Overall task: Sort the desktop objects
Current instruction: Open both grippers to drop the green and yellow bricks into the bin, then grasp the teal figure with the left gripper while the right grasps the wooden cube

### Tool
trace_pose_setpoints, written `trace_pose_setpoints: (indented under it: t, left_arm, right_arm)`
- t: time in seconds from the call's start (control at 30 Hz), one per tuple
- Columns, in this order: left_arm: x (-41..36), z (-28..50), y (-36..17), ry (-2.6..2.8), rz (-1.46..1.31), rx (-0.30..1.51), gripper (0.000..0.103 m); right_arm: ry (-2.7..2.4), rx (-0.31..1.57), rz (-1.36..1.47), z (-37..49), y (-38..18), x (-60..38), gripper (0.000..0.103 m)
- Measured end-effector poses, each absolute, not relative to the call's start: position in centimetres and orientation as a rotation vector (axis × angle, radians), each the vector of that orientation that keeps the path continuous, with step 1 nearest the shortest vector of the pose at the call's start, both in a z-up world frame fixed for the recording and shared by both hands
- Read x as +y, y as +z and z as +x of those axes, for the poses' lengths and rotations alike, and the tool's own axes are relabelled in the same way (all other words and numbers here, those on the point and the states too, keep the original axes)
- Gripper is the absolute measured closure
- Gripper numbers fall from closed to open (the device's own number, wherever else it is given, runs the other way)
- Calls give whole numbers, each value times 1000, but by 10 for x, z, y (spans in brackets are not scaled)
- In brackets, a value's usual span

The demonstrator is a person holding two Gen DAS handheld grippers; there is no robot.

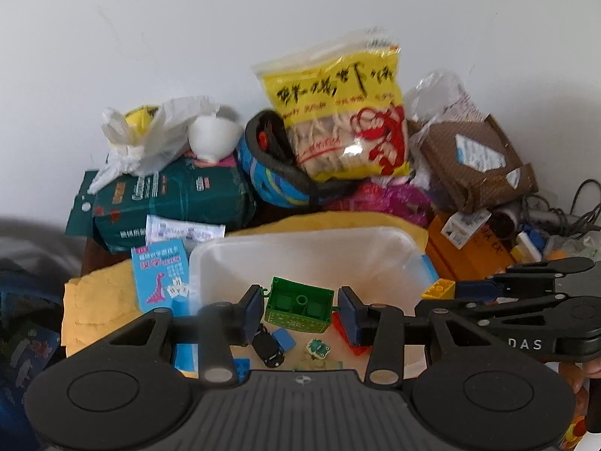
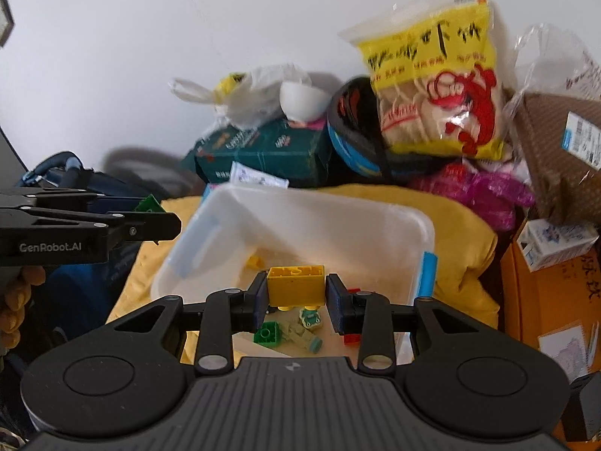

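Note:
My left gripper (image 1: 300, 312) is shut on a green hollow toy block (image 1: 298, 306) and holds it above the white plastic bin (image 1: 300, 248). In the right wrist view it comes in from the left (image 2: 161, 218), with the green block (image 2: 150, 203) peeking above its fingers. My right gripper (image 2: 295, 297) is shut on a yellow toy brick (image 2: 295, 285) over the same bin (image 2: 300, 218). From the left wrist it shows at the right (image 1: 458, 289), the yellow brick (image 1: 439, 289) at its tip. Inside the bin lie a black toy car (image 1: 268, 345), a small green brick (image 2: 266, 334) and a red brick (image 2: 351, 338).
The bin rests on a yellow cloth (image 1: 97, 300). Behind it are piled a yellow noodle bag (image 1: 338, 112), a dark green pack (image 1: 169, 203), a blue helmet (image 1: 270, 173), a brown parcel (image 1: 473, 158) and an orange box (image 2: 544, 300). A blue card box (image 1: 159, 274) lies to the bin's left.

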State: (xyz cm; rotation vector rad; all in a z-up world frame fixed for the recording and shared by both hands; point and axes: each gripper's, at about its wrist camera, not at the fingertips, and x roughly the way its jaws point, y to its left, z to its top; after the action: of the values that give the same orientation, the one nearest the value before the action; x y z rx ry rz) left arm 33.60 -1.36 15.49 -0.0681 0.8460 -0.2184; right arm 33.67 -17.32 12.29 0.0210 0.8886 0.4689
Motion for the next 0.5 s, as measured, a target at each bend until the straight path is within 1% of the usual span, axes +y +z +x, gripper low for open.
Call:
trace_pose_setpoints:
  t: [0.03,0.07,0.1,0.13,0.17,0.23,0.33,0.5]
  left_arm:
    - [-14,340,152,-205,-61,866,54]
    - [-15,345,147,-178,-49,887,48]
    - [-16,347,145,-153,-37,891,39]
    - [-15,349,143,-126,-23,883,36]
    - [-14,348,141,-109,-8,868,36]
    - [-11,343,135,-105,15,855,36]
    - [-1,328,127,-112,16,827,36]
    - [16,265,101,-128,23,744,36]
  right_arm:
    - [460,900,19,341,120,-172,66]
    - [450,912,10,345,117,-171,64]
    - [435,921,-5,349,115,-169,54]
    - [420,919,-19,351,113,-168,44]
    - [404,896,-39,351,112,-167,32]
    - [386,864,-75,350,110,-167,30]
    - [410,845,-41,341,106,-176,30]
    - [438,799,-41,298,89,-194,30]
